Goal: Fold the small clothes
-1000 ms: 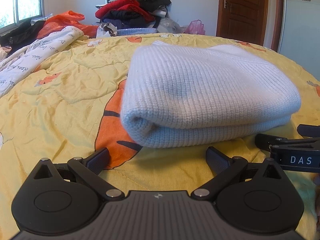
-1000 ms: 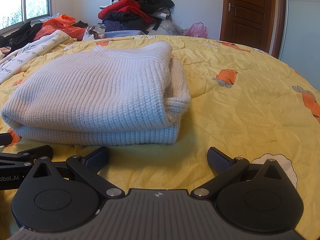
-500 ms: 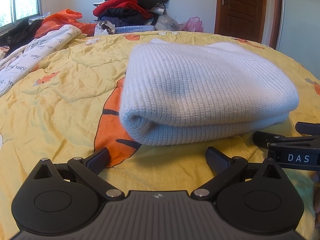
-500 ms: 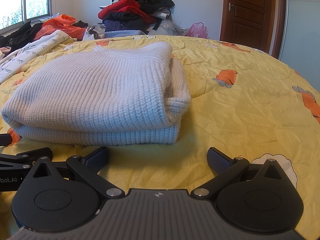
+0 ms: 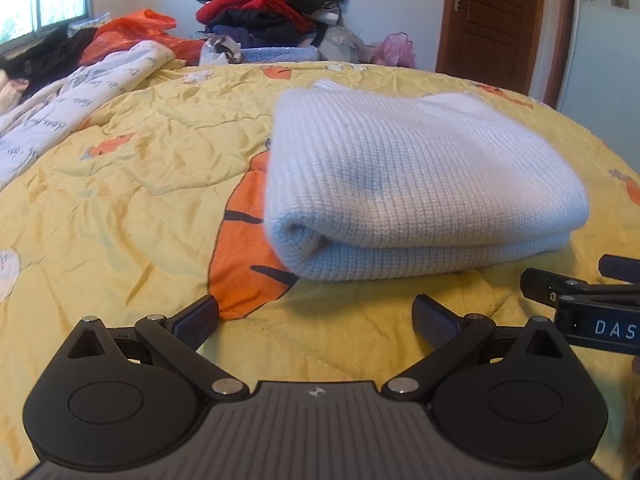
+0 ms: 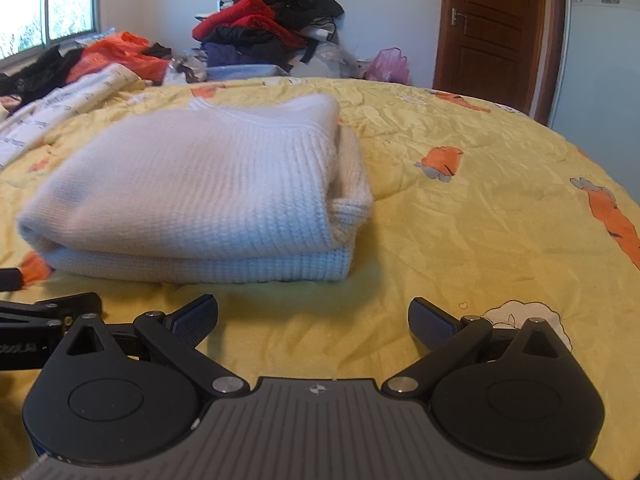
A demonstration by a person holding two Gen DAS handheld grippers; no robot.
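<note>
A white knit sweater (image 5: 420, 184) lies folded into a thick rectangle on the yellow bedspread (image 5: 120, 184); the right wrist view shows the same sweater (image 6: 200, 192) left of centre. My left gripper (image 5: 316, 322) hovers low over the bedspread just in front of the fold, open, nothing between its fingers. My right gripper (image 6: 313, 320) stands likewise open and empty, a short way in front of the sweater's right corner. Each gripper shows at the edge of the other's view: the right gripper (image 5: 580, 300) and the left gripper (image 6: 48, 316).
A heap of red, black and dark clothes (image 6: 264, 20) is piled at the far edge of the bed, with an orange bag (image 5: 132, 32) and a white printed quilt (image 5: 68, 104) to the left. A brown door (image 6: 492, 28) stands at the back right, a window (image 6: 48, 4) at the left.
Both views have risen and tilted slightly, so the sweater sits a little lower in them. The sweater itself has not moved and both grippers stay open.
</note>
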